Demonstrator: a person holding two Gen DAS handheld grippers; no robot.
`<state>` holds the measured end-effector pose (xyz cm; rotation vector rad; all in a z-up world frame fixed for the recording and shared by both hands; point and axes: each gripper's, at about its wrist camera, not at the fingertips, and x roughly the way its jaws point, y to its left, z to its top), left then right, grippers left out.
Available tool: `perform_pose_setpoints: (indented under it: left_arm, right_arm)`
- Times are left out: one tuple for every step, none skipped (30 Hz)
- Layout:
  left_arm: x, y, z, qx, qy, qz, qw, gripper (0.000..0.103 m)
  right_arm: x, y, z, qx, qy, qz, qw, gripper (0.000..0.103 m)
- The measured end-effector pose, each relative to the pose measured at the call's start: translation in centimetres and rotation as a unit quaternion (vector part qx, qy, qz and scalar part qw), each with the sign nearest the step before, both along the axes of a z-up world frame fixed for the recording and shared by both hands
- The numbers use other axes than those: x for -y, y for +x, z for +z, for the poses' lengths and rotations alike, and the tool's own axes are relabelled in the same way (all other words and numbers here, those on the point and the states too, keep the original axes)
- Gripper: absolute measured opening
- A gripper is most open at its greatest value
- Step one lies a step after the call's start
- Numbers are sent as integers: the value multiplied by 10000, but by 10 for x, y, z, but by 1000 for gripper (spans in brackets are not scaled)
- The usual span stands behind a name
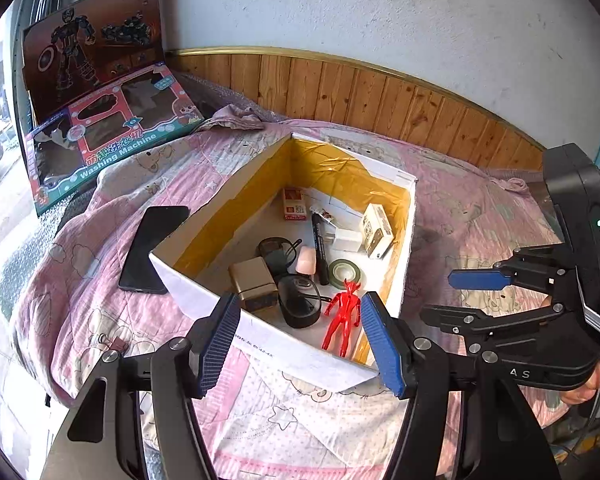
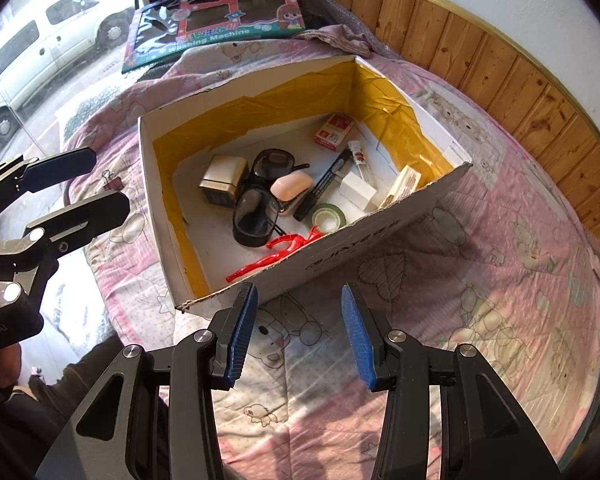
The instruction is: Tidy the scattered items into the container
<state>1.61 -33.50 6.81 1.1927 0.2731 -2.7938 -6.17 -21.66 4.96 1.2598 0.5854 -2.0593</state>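
Note:
A white cardboard box (image 1: 192,284) with yellow lining sits on the pink quilt. Inside lie a red plastic figure (image 1: 342,316), sunglasses (image 2: 256,216), a tape roll (image 2: 328,216), a black marker (image 2: 326,184), a pink soap-like block (image 2: 292,184), a gold case (image 1: 252,284), a red packet (image 2: 334,130) and small white cartons. Outside the box, a black phone (image 1: 152,248) lies at its left wall and a binder clip (image 2: 110,180) rests on the quilt. My left gripper (image 1: 300,340) hangs open over the box's near corner, holding nothing. My right gripper (image 2: 300,336) is open and empty just short of the box (image 2: 380,240).
Two toy cartons, one marked Washing Machine (image 1: 112,136), lean at the far left by a window. Wooden panelling (image 1: 380,96) runs behind the bed. A crumpled cloth (image 1: 240,118) lies past the box. The quilt drops off at its left edge. A hand (image 1: 592,388) holds the right gripper.

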Motion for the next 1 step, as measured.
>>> perform_pose_setpoints:
  left_arm:
    - [-1,1,1,-7,-9,-3,10000,64]
  right_arm:
    - [-1,1,2,-16,-22,-10,10000,47]
